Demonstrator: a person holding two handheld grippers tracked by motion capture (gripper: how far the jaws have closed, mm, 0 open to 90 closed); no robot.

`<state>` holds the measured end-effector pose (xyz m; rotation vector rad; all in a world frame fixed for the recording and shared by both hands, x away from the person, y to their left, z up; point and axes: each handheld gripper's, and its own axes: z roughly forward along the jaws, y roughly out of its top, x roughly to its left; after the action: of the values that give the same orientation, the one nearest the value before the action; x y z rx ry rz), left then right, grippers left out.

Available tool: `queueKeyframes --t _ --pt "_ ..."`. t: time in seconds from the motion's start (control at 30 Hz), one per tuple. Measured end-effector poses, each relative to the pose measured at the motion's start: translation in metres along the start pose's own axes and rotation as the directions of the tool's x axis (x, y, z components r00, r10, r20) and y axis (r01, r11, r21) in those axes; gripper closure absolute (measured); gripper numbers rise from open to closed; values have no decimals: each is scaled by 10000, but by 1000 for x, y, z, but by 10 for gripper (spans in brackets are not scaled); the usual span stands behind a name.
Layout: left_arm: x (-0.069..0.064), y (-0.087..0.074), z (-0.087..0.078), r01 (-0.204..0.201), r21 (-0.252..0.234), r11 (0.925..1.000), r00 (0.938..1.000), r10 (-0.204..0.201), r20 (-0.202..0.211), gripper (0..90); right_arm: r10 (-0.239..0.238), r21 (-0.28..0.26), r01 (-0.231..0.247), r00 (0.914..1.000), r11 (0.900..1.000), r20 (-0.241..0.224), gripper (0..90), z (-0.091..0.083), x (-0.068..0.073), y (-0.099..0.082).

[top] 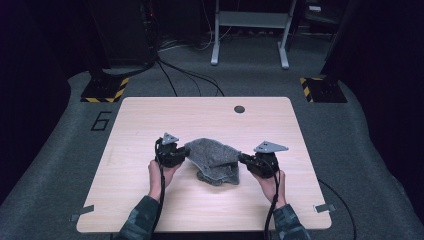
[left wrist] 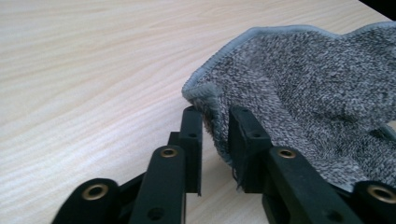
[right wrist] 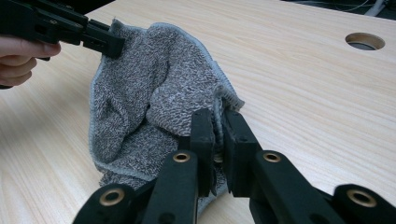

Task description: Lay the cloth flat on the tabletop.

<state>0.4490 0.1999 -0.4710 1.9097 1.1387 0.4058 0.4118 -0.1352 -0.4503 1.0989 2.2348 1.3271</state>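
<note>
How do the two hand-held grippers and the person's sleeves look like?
Both the left hand-held gripper and the right hand-held gripper are black, with brass-coloured rivets on the jaw links. Each carries a grey three-cornered plate and trails a black cable. The sleeves have a dark camouflage pattern.

I see a mottled grey terry-cloth towel (top: 216, 161), its weave speckled light and dark, with a plain paler grey-blue stitched hem (left wrist: 261, 31). It lies on a pale wooden table (top: 150, 120) with fine, straight tan grain lines. My matt black left gripper (left wrist: 215, 123) carries brass-coloured rivets; my matt black right gripper (right wrist: 218, 126) has the same brassy rivets. A flat grey three-cornered plate (top: 270, 147) tops it. My sleeves (top: 142, 220) look camouflage-patterned in dark green and grey, I think. The dark grey carpet floor (top: 65, 150) bears yellow-and-black striped hazard markings (top: 106, 90).
</note>
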Motion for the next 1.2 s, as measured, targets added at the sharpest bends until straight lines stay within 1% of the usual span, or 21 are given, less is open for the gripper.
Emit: queueKeyframes --t 0.07,0.1,0.13,0.17,0.23,0.3,0.33,0.43,0.5,0.7,0.77,0.83,0.9,0.93,0.97,1.0,1.07,1.1,1.13,1.17,1.2 --pt "3 0 -2 0 39 10000 10000 0 12 733 28 18 -28 10000 10000 -18 839 1 0 0" --pt "5 0 -2 -20 68 10000 10000 20 41 650 39 37 -39 10000 10000 -66 838 1 0 0" --pt "7 1 -1 30 108 9999 10000 -30 8 623 24 57 -23 10000 10000 -68 838 1 0 0" --pt "8 1 -1 132 128 9998 9999 -133 56 623 24 57 -23 10000 10000 -68 838 1 0 0" --pt "13 2 3 223 128 9997 9993 -226 294 562 -2 45 3 10000 10000 -90 838 2 0 1" --pt "17 3 6 423 83 9991 9986 -426 310 577 15 64 -14 10000 10000 -90 838 2 1 1" --pt "17 2 8 533 23 9986 9979 -533 357 614 -36 65 37 9999 10000 -94 837 3 1 2" --pt "18 1 12 568 -39 9984 9977 -566 363 785 -21 133 23 9999 9999 -125 837 2 0 2" --pt "16 2 10 511 -152 9986 9983 -507 272 866 -9 162 11 9999 9999 -137 837 3 0 3" --pt "9 -1 -6 -5 -308 9995 9994 16 349 883 11 165 -8 9998 9999 -191 845 -2 -1 5" --pt "9 -4 -13 -36 -317 9995 9989 51 471 884 91 98 -89 9997 9999 -235 848 -6 -4 5" --pt "10 -5 -17 -167 -355 9992 9984 186 536 884 103 92 -101 9997 9999 -243 849 -6 -5 4" --pt "14 -3 -14 -280 -315 9991 9984 295 484 884 277 113 -275 9994 9996 -209 858 -4 -10 4" --pt "20 4 -6 -373 -222 9991 9986 381 375 884 266 144 -264 9995 9995 -178 862 -1 -13 7" --pt "24 10 0 -295 -123 9995 9990 299 327 886 250 269 -249 9997 9993 -22 867 8 -19 15" --pt "33 25 8 -374 -54 9993 9991 375 200 887 117 284 -119 9999 9995 57 870 14 -24 23" --pt "46 59 14 -576 -178 9982 9975 568 -426 888 -183 408 158 9978 9990 631 875 33 -42 56" --pt "51 74 13 -636 -463 9969 9960 604 -665 888 -258 387 225 9960 9990 852 876 38 -50 75" --pt "55 95 5 -574 -869 9946 9952 501 -839 889 -223 267 198 9947 9994 999 876 39 -55 89" --pt "56 118 -10 -646 -1583 9853 9941 498 -959 889 -132 -22 135 9932 9999 1160 877 36 -60 109" --pt "53 133 -24 -882 -2074 9743 9925 683 -1014 889 -87 -492 147 9927 9987 1205 877 27 -62 131"
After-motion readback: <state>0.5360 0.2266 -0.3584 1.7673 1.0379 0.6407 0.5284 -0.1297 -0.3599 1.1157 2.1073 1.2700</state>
